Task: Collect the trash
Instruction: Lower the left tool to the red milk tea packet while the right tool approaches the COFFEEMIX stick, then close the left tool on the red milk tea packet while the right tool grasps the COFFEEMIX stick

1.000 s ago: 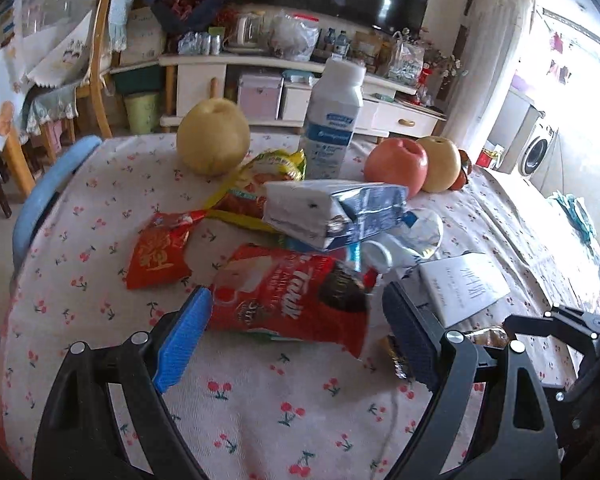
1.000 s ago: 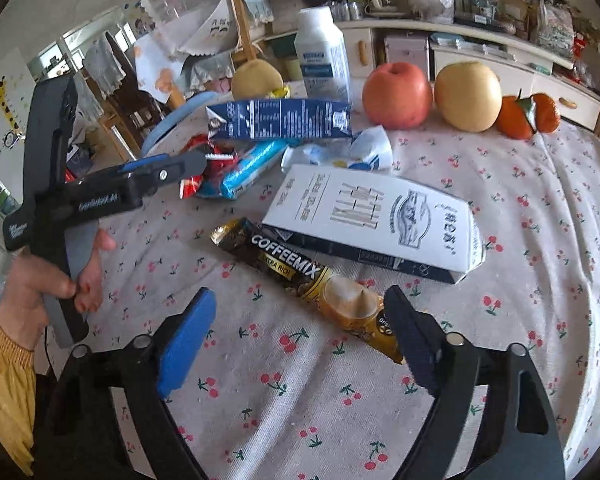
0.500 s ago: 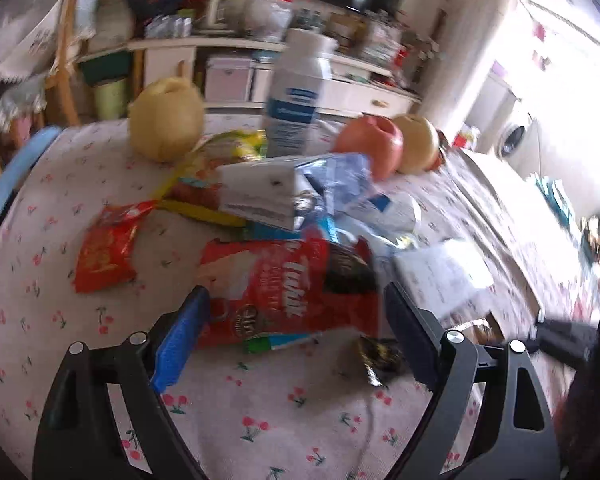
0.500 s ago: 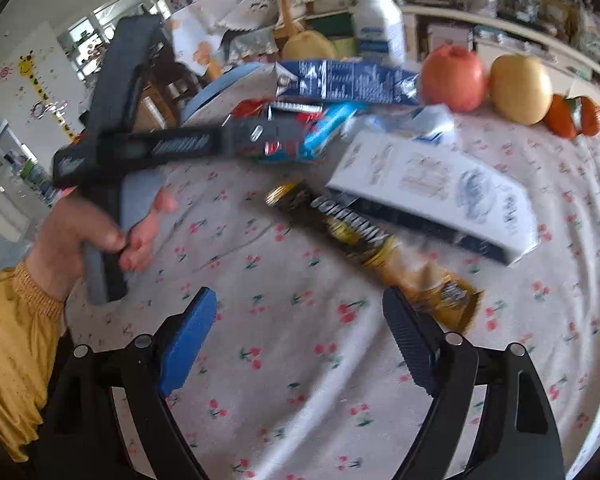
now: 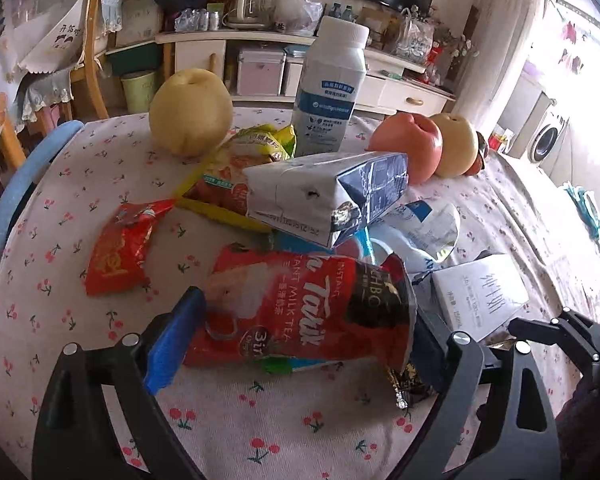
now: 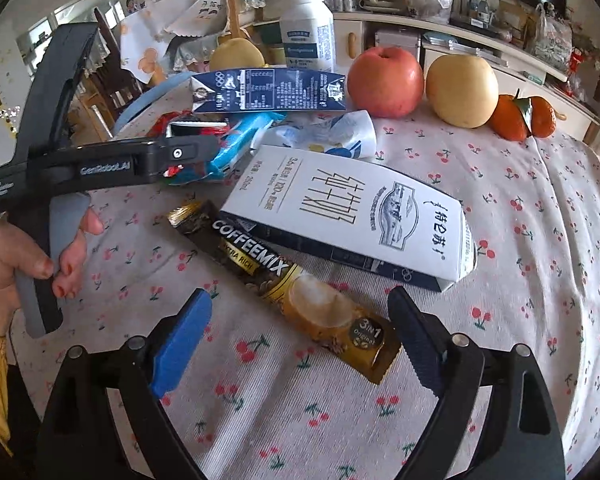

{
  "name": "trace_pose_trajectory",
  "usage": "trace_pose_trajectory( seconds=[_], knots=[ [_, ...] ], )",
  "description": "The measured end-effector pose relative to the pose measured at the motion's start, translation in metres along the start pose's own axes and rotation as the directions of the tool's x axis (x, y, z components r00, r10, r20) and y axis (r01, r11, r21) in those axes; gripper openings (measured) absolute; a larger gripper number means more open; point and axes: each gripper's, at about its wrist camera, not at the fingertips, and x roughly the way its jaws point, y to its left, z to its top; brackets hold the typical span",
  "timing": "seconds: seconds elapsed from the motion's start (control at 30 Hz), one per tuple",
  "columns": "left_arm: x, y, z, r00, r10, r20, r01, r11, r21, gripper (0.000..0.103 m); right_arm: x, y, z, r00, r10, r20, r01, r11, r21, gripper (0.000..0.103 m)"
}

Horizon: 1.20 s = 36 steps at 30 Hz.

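Two cartons (image 6: 352, 216), one bottle (image 6: 308, 28), two pears (image 6: 462, 90), one apple (image 6: 385, 80), two oranges (image 6: 524, 118), and several wrappers (image 5: 300, 312) on the surface (image 6: 540, 280).

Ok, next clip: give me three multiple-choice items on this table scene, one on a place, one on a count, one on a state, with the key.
1. Where does the coffee mix sachet lie?
A. just in front of the white milk carton
B. on top of the red apple
C. under the white bottle

2. How many tangerines sit at the right end of the fruit row?
A. none
B. two
C. five

3. How is the dark blue milk carton placed?
A. standing upright
B. lying on its side
C. held in a gripper

Key: 1 A, the sachet runs along the carton's near edge; 2 B, two orange fruits sit beside the yellow pear; 3 B, its long side is level.
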Motion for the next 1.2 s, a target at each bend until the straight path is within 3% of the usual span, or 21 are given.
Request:
trace_pose_trajectory(
  seconds=[0.2,0.33,0.57,0.8,0.9,0.97,1.03,1.2],
  knots=[
    [0.001,0.007,0.0,1.0,-0.017,0.021,0.018,0.999,-0.026,0.092,0.006,0.012,0.004,1.0,-0.009,0.0,0.009,0.999,-0.048,0.092],
    [-0.004,0.001,-0.002,0.999,-0.007,0.035,0.007,1.0,-0.006,0.079,0.008,0.025,0.002,0.999,0.018,-0.027,-0.02,0.995,-0.099,0.092],
    [-0.013,-0.01,-0.003,0.999,0.012,0.041,-0.013,1.0,0.02,0.063,0.002,0.031,0.0,0.99,0.131,-0.048,-0.135,0.987,-0.091,0.069],
    [-0.024,-0.009,-0.008,0.999,-0.036,0.02,0.035,0.999,0.034,0.059,0.004,0.027,0.002,0.998,0.062,-0.011,-0.063,0.994,-0.093,0.069],
    [-0.029,-0.005,-0.009,0.998,-0.059,-0.006,0.059,0.997,0.043,0.064,0.004,0.025,0.002,0.999,0.048,-0.005,-0.049,0.995,-0.092,0.07],
    [-0.033,0.001,-0.008,0.998,-0.058,-0.004,0.058,0.998,0.026,0.083,0.005,0.025,0.003,0.999,0.047,-0.005,-0.047,0.995,-0.088,0.077],
    [-0.036,0.009,-0.006,0.999,-0.031,0.02,0.031,1.0,0.001,0.09,0.003,0.025,0.003,0.999,0.04,0.0,-0.04,0.996,-0.085,0.082],
    [-0.025,0.021,0.0,0.998,-0.056,0.009,0.057,0.996,-0.074,0.099,0.007,0.025,0.002,0.999,0.035,-0.011,-0.036,0.996,-0.08,0.089]
  ],
)
